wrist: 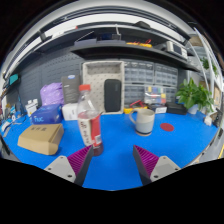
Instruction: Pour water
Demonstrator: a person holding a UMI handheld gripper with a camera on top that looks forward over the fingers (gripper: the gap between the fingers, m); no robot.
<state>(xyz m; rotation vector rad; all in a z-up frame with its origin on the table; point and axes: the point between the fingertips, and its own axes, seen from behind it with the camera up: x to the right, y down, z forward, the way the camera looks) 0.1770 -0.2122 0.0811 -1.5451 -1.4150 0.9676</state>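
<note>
The gripper [112, 163] is released: its two fingers, each with a ribbed magenta pad [79, 158], stand well apart above the blue tabletop [125, 150] and hold nothing, with bare blue showing between them. At about eleven o'clock from the fingertips, just ahead of the left finger, stands a clear plastic water bottle with a white cap and a red label [90, 122], upright and resting on the table; its base sits close to the left pad, but whether they touch cannot be made out. At about one o'clock, farther off and beyond the right finger, stands a pale beige mug with a handle on its left side [144, 121]; what is in it cannot be seen. To the bottle's nine o'clock lies a brown cardboard box [41, 138], and behind that a blue packet [46, 114] and a purple bag [52, 94], both too small to read. A small red round mark [167, 127] lies on the table at the mug's three o'clock. At twelve o'clock, along the far edge of the table, are a white perforated panel with a dark upright object before it [103, 92] and a green potted plant [194, 96] toward two o'clock; the shelves behind are cluttered and hard to make out.
</note>
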